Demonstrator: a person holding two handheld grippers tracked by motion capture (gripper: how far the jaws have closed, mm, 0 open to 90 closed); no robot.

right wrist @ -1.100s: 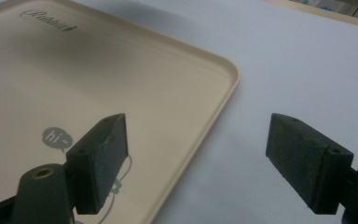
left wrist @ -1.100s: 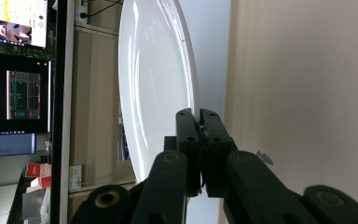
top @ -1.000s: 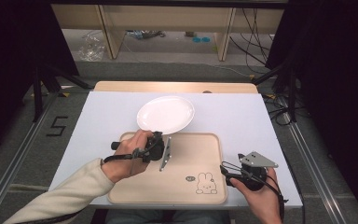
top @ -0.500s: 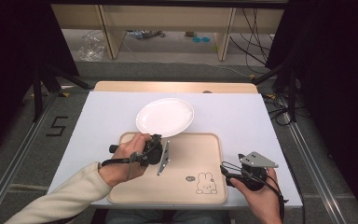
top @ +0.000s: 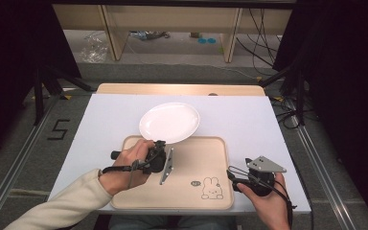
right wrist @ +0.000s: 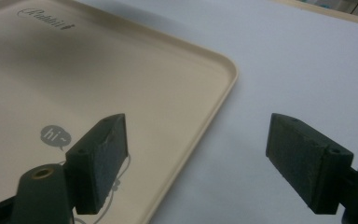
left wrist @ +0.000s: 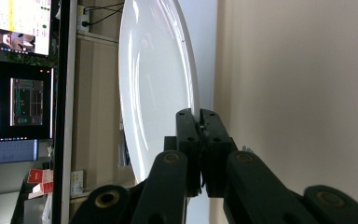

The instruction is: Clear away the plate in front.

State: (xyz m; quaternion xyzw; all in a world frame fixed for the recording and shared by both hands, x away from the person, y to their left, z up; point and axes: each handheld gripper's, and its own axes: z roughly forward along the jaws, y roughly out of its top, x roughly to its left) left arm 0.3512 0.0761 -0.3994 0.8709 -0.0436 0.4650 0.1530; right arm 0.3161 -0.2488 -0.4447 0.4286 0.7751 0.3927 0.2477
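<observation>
A white plate (top: 169, 122) lies on the white table, its near rim over the far edge of a beige tray (top: 196, 163). My left gripper (top: 158, 143), turned on its side in a hand, is shut on that near rim. In the left gripper view the two jaws meet on the plate (left wrist: 154, 93) edge, my left gripper (left wrist: 199, 128) beside the tray (left wrist: 298, 93). My right gripper (top: 231, 173) rests at the tray's right edge, held in the other hand. In the right gripper view my right gripper (right wrist: 200, 158) is open with nothing between its jaws, over the tray's rim (right wrist: 223, 88).
The tray carries a rabbit drawing (top: 212, 188) near its front right corner. The white table top (top: 249, 120) ends at a wooden strip (top: 182, 89) at the back. Metal rails (top: 316, 158) run along both sides.
The left hand has drawn back slightly towards the person, and the plate has come with it, a little further over the tray's far edge. The right gripper has stayed still.
</observation>
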